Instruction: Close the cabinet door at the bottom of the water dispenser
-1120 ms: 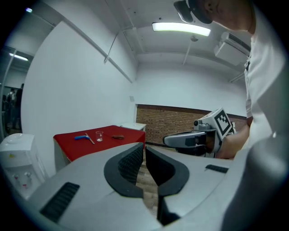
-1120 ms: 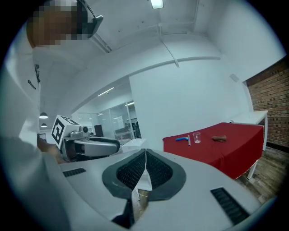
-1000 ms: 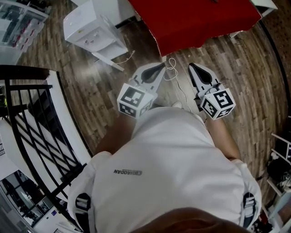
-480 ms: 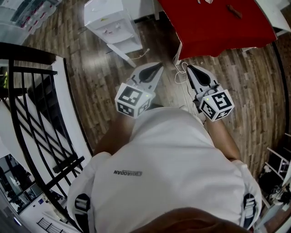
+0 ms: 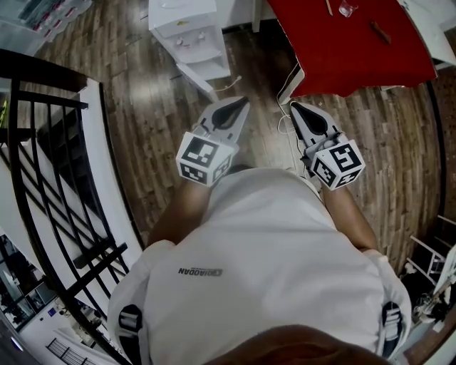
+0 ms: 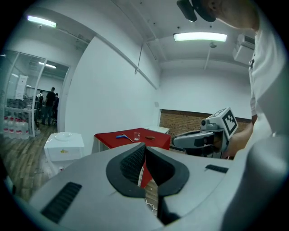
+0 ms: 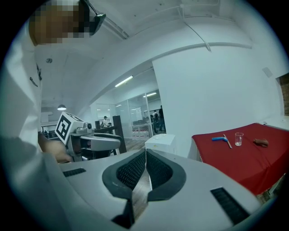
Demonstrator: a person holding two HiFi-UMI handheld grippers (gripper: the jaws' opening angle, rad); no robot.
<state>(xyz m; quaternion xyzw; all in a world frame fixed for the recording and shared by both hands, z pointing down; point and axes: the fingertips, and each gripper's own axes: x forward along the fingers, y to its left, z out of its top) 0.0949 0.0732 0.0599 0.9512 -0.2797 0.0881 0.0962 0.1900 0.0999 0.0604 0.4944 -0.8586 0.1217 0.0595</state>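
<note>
The white water dispenser (image 5: 184, 25) stands on the wood floor at the top of the head view, with a white door leaf (image 5: 203, 73) jutting out at its base. My left gripper (image 5: 239, 107) and right gripper (image 5: 295, 109) are held side by side in front of the person's chest. Both are shut with nothing in them, and both are well short of the dispenser. In the left gripper view the dispenser (image 6: 63, 146) is at the left, beyond the shut left gripper (image 6: 144, 147). In the right gripper view the dispenser (image 7: 160, 143) is straight ahead, past the shut right gripper (image 7: 145, 151).
A red-clothed table (image 5: 349, 43) with a glass (image 5: 347, 8) stands right of the dispenser. A white cable (image 5: 288, 127) lies on the floor below its corner. A black railing (image 5: 43, 142) runs along the left. People stand far off behind glass walls (image 6: 48, 104).
The dispenser and the red table have slid rightward and upward in the head view as the person moves across the floor. Both grippers stay shut, side by side.
</note>
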